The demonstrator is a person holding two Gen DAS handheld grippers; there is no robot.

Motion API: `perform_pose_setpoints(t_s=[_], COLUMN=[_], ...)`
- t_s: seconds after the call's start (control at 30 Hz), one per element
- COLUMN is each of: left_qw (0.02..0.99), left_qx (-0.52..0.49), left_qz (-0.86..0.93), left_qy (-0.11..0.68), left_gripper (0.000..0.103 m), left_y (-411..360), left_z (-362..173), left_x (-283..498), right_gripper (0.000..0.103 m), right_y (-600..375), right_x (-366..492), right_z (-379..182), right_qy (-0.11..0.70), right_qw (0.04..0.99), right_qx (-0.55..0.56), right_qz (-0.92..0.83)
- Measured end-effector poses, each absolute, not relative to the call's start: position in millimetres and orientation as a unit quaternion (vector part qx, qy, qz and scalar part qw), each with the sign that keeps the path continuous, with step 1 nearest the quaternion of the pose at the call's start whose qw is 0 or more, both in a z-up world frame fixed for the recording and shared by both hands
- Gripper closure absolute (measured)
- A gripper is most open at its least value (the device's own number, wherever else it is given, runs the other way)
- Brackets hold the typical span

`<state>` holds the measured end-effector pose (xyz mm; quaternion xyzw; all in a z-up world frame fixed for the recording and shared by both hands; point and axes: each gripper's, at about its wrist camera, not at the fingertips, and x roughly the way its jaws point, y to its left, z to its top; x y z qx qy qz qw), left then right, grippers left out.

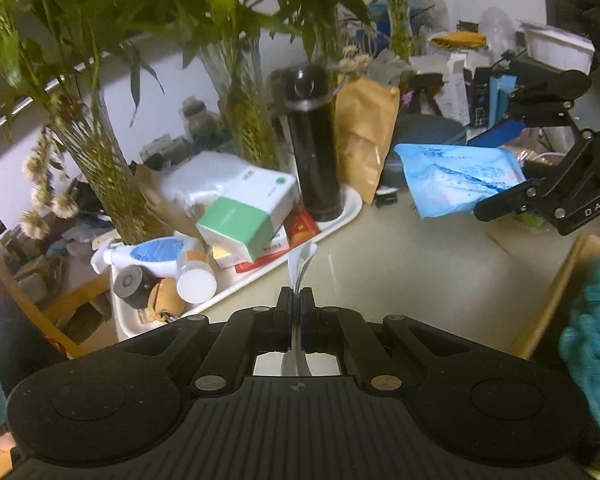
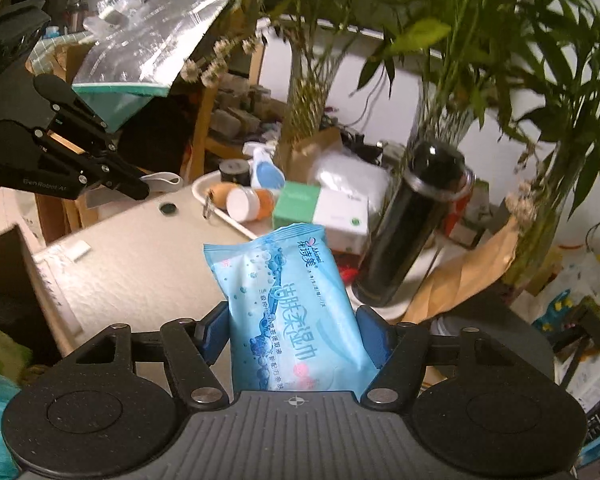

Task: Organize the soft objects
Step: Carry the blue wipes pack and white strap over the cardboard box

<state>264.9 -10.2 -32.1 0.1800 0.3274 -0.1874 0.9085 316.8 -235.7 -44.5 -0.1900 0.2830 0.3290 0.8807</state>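
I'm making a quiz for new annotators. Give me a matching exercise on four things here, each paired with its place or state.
Things:
1. wipes pack
2. black flask
3. thin white strip
4. white-capped bottle

Places or states:
A. lying on its side in the white tray
B. pinched by the left hand-held gripper
C. standing upright
D. clamped in the right hand-held gripper

Pairs: 1-D, 2-C, 3-B, 4-A

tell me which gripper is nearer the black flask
Right. The right gripper, shut on the blue wipes pack, sits just beside the black flask; the left gripper is farther back.
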Motion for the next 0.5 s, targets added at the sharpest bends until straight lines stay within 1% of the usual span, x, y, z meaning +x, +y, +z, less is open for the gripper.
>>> perform_pose_setpoints(t_s=[0.3,0.5], left_qw=[0.910,0.912], left_qx=[0.199,0.191], left_qz=[-0.200,-0.205], left_qy=[0.304,0.301], left_gripper=[0.100,0.100], left_y=[-23,-28], left_z=[-2,10], left_x=[220,195], right_gripper=[0.034,0.034], right_y=[-233,-232], right_x=[274,246], right_z=[-7,16], right_qy=[0.268,0.268], right_qw=[0.888,0.891], right_qx=[-0.180,-0.178], right_qz=[0.326,0.320])
